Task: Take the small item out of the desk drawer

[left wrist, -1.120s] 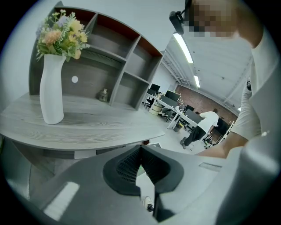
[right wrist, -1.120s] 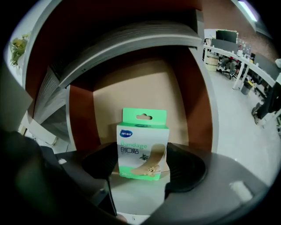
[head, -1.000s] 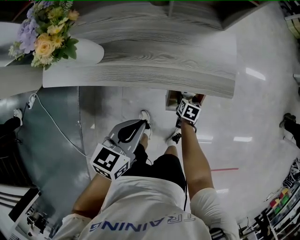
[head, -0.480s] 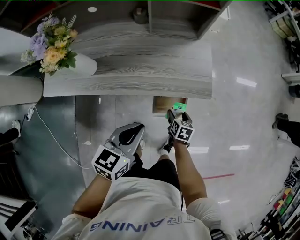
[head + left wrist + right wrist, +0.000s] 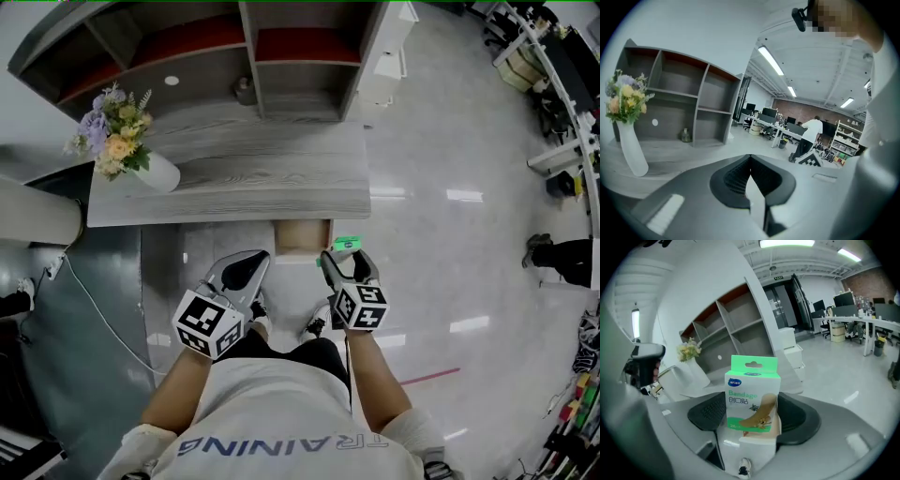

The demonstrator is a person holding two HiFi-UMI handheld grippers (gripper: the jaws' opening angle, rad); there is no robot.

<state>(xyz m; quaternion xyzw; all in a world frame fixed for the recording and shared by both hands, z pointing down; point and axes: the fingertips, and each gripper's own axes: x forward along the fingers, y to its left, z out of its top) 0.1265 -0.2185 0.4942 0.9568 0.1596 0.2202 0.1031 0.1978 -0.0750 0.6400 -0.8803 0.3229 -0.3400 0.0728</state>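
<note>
Green bandage box — in right gripper

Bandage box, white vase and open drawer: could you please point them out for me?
bandage box (image 5: pixel 752 399), right gripper view, its printed front face.
white vase (image 5: pixel 159 173), head view, its body.
open drawer (image 5: pixel 301 235), head view, its bare inside.
</note>
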